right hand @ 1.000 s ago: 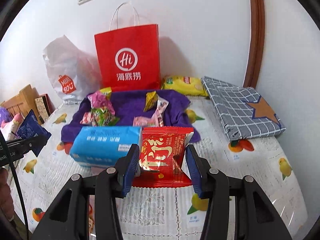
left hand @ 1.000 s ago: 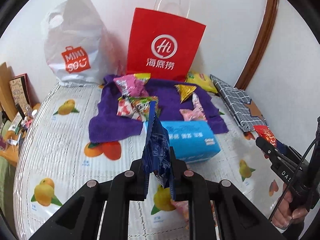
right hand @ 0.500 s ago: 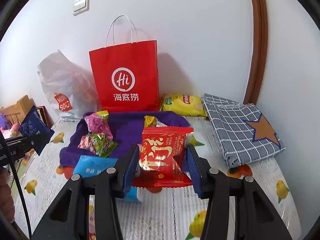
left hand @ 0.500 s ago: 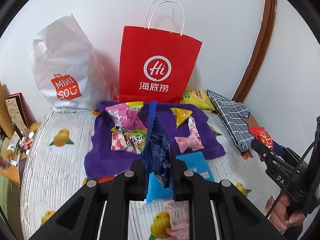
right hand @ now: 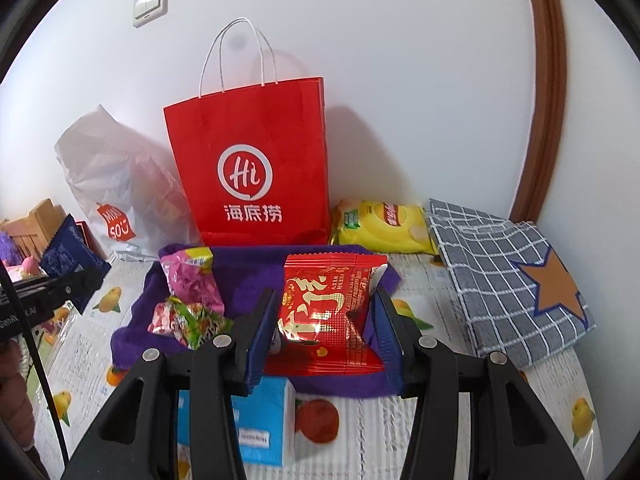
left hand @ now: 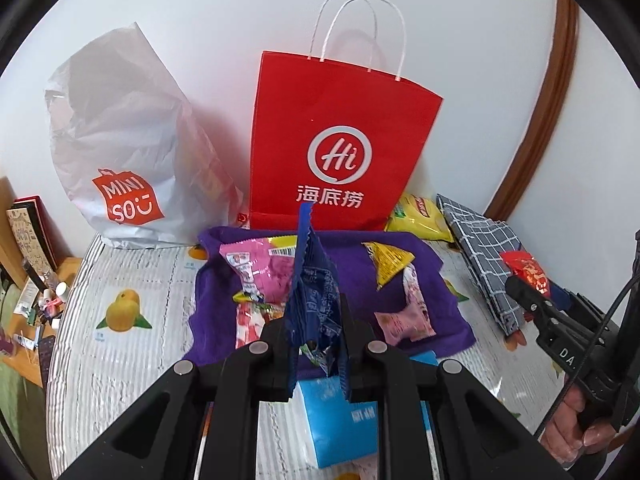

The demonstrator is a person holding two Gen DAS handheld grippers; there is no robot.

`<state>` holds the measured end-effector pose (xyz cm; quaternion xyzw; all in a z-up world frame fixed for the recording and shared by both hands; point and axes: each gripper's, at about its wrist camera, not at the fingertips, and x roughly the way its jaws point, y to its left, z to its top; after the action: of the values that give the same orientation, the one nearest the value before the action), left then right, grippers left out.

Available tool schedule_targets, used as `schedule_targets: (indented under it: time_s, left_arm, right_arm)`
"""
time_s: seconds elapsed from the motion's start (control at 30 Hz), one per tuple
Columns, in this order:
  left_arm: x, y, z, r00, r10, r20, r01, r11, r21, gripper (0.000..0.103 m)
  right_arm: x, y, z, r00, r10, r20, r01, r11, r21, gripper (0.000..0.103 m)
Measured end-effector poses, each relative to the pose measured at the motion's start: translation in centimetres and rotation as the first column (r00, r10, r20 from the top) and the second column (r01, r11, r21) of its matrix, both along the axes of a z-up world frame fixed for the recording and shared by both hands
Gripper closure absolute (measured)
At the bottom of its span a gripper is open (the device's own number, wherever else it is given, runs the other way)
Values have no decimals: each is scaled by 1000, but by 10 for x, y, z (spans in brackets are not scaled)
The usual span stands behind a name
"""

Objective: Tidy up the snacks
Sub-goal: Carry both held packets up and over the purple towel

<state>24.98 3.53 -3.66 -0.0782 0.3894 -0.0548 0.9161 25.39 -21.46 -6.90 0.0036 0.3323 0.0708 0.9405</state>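
White wall stood behind the red paper bag (left hand: 340,148) on your fruit-print desk (left hand: 120,360). Your left claw (left hand: 316,344) pinched a thin blue packet (left hand: 310,296) by its edge (it could slip). Your right claw (right hand: 324,332) clasped a red packet (right hand: 324,308); both could snag the bag's rim (right hand: 244,92).

Left gripper (left hand: 316,344): jaws clamped on a dark blue packet (left hand: 310,300), angled downward. Right gripper (right hand: 326,336): jaws part-open, gripping a red packet (right hand: 324,312). A hand (left hand: 576,436), apparently the right, grips its handle.
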Motion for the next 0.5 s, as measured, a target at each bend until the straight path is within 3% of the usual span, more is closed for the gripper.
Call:
schedule_targets:
  time_s: [0.5]
  left_arm:
    - [50, 29, -15, 998, 50, -35, -50, 999, -7, 88]
  right_arm:
    - [60, 13, -15, 999, 8, -48, -8, 1000, 6, 55]
